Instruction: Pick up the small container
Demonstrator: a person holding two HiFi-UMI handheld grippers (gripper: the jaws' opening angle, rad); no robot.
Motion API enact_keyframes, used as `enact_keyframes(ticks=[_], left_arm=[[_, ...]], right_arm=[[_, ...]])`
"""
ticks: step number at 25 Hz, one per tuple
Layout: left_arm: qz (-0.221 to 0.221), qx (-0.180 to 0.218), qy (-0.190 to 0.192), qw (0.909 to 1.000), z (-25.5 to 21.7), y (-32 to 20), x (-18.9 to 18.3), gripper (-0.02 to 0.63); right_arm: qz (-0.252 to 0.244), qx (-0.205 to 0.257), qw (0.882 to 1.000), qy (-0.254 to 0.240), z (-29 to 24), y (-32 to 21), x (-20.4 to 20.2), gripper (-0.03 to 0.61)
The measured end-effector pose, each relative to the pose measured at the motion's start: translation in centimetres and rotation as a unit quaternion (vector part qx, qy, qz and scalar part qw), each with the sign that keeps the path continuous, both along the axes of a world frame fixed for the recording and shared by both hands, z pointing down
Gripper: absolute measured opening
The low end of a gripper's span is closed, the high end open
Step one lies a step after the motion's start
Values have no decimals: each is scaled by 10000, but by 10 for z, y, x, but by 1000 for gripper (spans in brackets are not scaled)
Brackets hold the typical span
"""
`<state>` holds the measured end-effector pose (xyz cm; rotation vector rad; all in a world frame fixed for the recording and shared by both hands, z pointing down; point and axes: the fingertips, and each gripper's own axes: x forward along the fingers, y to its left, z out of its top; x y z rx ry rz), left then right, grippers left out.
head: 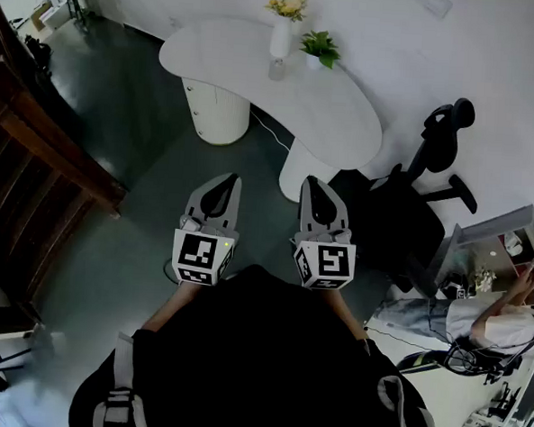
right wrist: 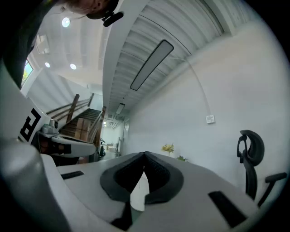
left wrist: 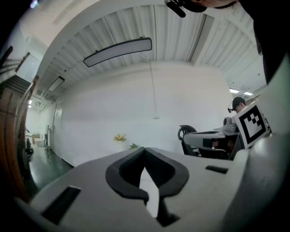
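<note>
Both closed: left hand-held gripper [head: 222, 182], right hand-held gripper [head: 312, 184]; small greyish container [head: 276, 70] beside vase [head: 281, 39].

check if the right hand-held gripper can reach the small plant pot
Probably not: the right hand-held gripper, shut, hangs well short of the white table, and the small plant pot sits near its far edge.

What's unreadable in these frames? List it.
- Clear item beside the vase on the desk: head view, too small to tell whether it is the container.
- Desk top: left gripper view, hidden behind the left gripper; right gripper view, behind the right gripper.
- Bystander: head view, partly cut off by the right edge.
</note>
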<state>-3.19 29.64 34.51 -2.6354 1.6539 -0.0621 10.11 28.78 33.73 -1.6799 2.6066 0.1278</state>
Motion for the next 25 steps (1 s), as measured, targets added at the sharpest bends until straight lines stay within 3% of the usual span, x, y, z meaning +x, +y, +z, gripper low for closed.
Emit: enact_keyframes(ticks=[25], left_arm=[[393, -212, -17, 9990, 22, -39, -45, 8]], right_arm=[[334, -95, 9993, -157, 20, -35, -43, 23]])
